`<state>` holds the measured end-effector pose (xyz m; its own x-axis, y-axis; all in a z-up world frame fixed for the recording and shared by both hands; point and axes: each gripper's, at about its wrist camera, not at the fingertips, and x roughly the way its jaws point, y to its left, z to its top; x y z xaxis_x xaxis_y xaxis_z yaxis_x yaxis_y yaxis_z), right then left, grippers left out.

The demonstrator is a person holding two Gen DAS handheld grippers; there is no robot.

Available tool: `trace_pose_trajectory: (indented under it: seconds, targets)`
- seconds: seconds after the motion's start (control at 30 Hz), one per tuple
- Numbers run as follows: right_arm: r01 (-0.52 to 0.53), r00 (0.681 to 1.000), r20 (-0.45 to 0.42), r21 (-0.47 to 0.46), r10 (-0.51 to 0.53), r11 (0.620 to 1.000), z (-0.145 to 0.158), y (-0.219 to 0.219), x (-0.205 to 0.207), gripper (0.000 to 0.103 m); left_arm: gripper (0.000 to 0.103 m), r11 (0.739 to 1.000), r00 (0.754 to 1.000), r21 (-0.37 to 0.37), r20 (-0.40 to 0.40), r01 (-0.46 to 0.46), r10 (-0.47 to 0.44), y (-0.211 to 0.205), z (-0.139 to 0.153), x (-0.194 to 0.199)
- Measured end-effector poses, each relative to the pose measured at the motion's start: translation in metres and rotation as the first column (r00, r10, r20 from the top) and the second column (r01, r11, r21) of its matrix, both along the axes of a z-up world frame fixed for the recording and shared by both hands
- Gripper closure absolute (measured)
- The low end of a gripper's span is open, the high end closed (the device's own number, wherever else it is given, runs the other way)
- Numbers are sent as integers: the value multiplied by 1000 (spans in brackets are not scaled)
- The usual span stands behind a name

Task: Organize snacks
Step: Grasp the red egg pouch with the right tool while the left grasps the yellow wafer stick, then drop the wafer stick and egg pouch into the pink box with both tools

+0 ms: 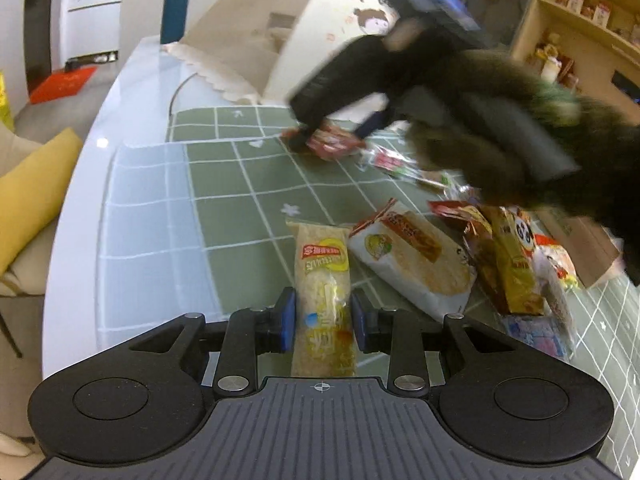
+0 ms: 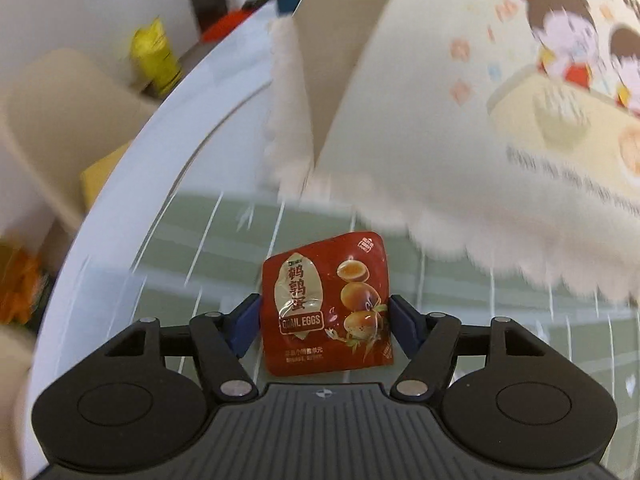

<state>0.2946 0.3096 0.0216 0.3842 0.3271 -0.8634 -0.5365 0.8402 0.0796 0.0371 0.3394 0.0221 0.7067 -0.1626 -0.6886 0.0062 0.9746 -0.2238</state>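
Note:
My left gripper [image 1: 323, 320] is shut on a long yellow snack pack [image 1: 323, 280] that lies on the green checked mat [image 1: 224, 184]. My right gripper [image 2: 325, 322] is shut on a red quail eggs packet [image 2: 326, 304] and holds it above the mat [image 2: 200, 248], in front of a cream cardboard box [image 2: 460, 112]. In the left wrist view the right gripper [image 1: 316, 136] shows blurred at the far side with the red packet [image 1: 334, 142], near the same box [image 1: 320, 40]. Several other snack packs [image 1: 416, 256] lie in a pile at the right.
A white round table [image 1: 80, 216] carries the mat. A teal bottle [image 1: 176, 0] stands behind the box. A brown cardboard piece [image 1: 588, 248] lies at the right. Shelves with goods [image 1: 580, 20] are at the far right. A yellow cushion [image 1: 36, 192] lies at the left.

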Motion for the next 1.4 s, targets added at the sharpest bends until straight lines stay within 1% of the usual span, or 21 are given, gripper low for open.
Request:
trace_pose_trajectory:
  seconds: [0.07, 0.13, 0.2, 0.3, 0.37, 0.4, 0.47, 0.53, 0.63, 0.7, 0.8, 0.87, 0.93, 1.03, 1.1, 1.17, 1.2, 1.23, 1.3, 1.33, 1.4]
  targets:
    - [-53, 999, -11, -53, 53, 997, 9, -17, -21, 36, 69, 1000, 1000, 4, -22, -7, 8, -7, 2, -3]
    - [-105, 994, 1, -56, 106, 993, 24, -43, -45, 36, 69, 1000, 999, 11, -37, -17, 18, -16, 5, -12]
    - [-129, 992, -8, 7, 129, 992, 44, -80, -70, 36, 69, 999, 999, 12, -30, -39, 40, -27, 10, -29]
    - [-128, 992, 7, 79, 128, 989, 69, -145, -115, 36, 70, 997, 997, -8, -23, -80, 80, -42, 16, -58]
    - [-128, 992, -1, 116, 129, 985, 78, -189, -146, 36, 70, 995, 995, -29, -33, -97, 96, -54, 23, -76]
    - [-130, 991, -4, 119, 131, 984, 82, -209, -161, 36, 70, 994, 995, -40, -32, -100, 99, -63, 29, -85]
    - [-131, 991, 10, 95, 131, 987, 86, -250, -194, 36, 70, 993, 996, -83, -31, -88, 86, -82, 39, -99]
    - [-123, 992, 17, 77, 122, 989, 84, -285, -221, 36, 70, 992, 998, -118, -30, -53, 50, -113, 47, -109]
    - [-49, 998, -26, 95, 52, 994, 77, -341, -246, 36, 70, 988, 998, -148, -40, 37, -43, -163, 50, -113]
    - [31, 998, -59, 114, -25, 993, 68, -377, -256, 36, 70, 980, 990, -161, -64, 114, -126, -199, 49, -106]
    - [121, 991, -67, 115, -114, 986, 56, -415, -266, 36, 70, 956, 965, -171, -67, 238, -252, -253, 52, -95]
    - [150, 988, -45, 105, -146, 983, 56, -433, -275, 36, 70, 938, 949, -164, -31, 304, -313, -280, 65, -85]
    - [164, 986, -15, 114, -163, 980, 61, -454, -286, 36, 70, 932, 943, -146, 15, 331, -333, -299, 82, -68]
    - [196, 978, 53, 122, -204, 973, 69, -474, -290, 35, 70, 936, 945, -130, 71, 326, -320, -311, 104, -23]
    - [235, 965, 89, 125, -247, 964, 71, -486, -291, 35, 70, 939, 945, -124, 96, 322, -312, -321, 108, 12]
    - [268, 955, 88, 141, -282, 953, 72, -495, -290, 35, 70, 941, 951, -146, 103, 305, -293, -328, 110, 48]
    - [279, 952, 87, 152, -294, 948, 73, -498, -288, 35, 69, 939, 953, -173, 113, 299, -282, -328, 111, 64]
    - [282, 949, 94, 160, -299, 946, 75, -501, -287, 35, 69, 937, 956, -199, 117, 286, -267, -328, 110, 81]
    - [279, 946, 121, 168, -301, 946, 78, -499, -282, 35, 68, 945, 972, -229, 89, 234, -218, -326, 100, 113]
    - [280, 944, 132, 172, -304, 944, 78, -499, -281, 35, 68, 951, 979, -234, 75, 204, -191, -323, 95, 123]
    - [298, 934, 148, 186, -326, 936, 82, -500, -272, 35, 68, 951, 981, -243, 80, 192, -178, -315, 88, 129]
